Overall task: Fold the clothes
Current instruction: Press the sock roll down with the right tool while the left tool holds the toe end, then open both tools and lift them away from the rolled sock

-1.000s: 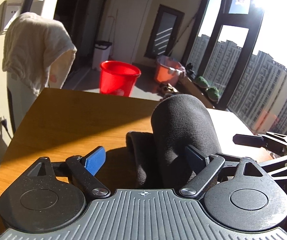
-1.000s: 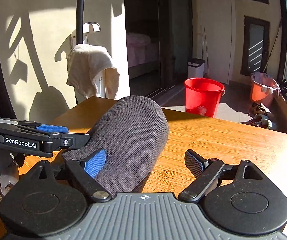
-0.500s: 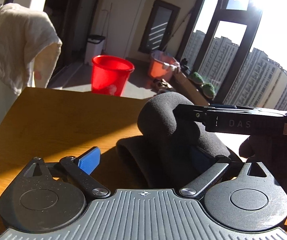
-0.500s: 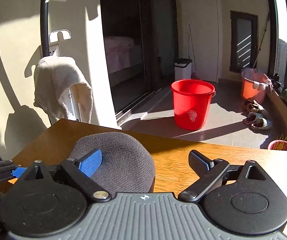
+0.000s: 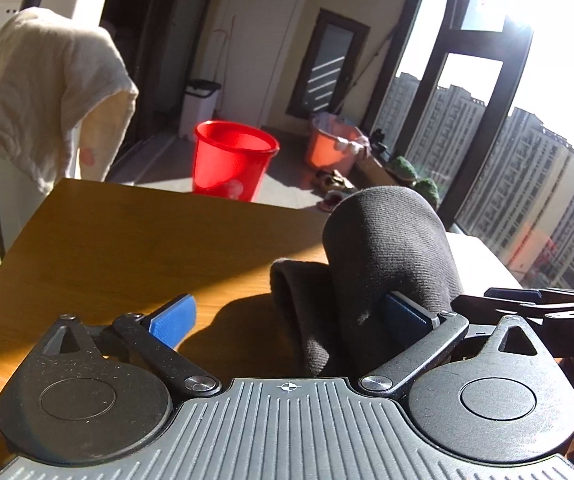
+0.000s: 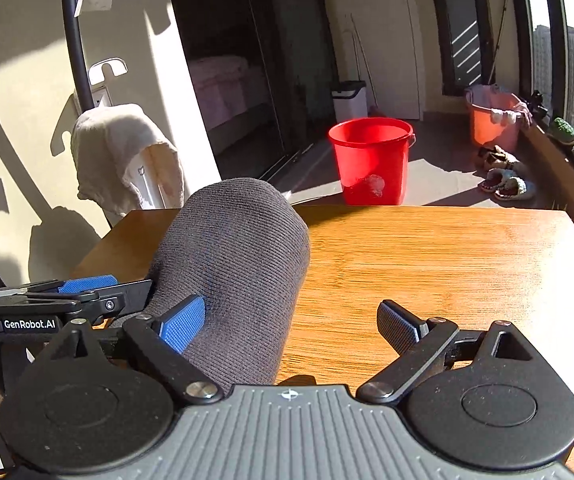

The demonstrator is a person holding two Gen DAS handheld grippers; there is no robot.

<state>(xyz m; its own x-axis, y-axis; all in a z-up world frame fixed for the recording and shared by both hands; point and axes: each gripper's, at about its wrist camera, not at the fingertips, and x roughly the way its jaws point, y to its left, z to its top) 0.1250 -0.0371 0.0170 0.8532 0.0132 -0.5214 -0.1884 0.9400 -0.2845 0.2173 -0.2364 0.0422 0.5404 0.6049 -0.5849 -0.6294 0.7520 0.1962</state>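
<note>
Left wrist view: a dark knitted garment (image 5: 387, 248) humped between two hand-held grippers on a wooden table (image 5: 135, 240).

The garment stands in a rounded bulge near the table's near edge, a lower fold lying flat beside it. The left gripper (image 5: 287, 316) has its tongs spread wide, the right-hand pad pressed against the bulge and the left one over bare wood; nothing is pinched. In the right wrist view the right gripper (image 6: 291, 324) is likewise spread, its left pad touching the knit (image 6: 239, 264), the other clear of it. Probably both pads brace the cloth from opposite sides to shape a fold. A red bucket (image 6: 371, 160) stands on the floor beyond the far edge.
</note>
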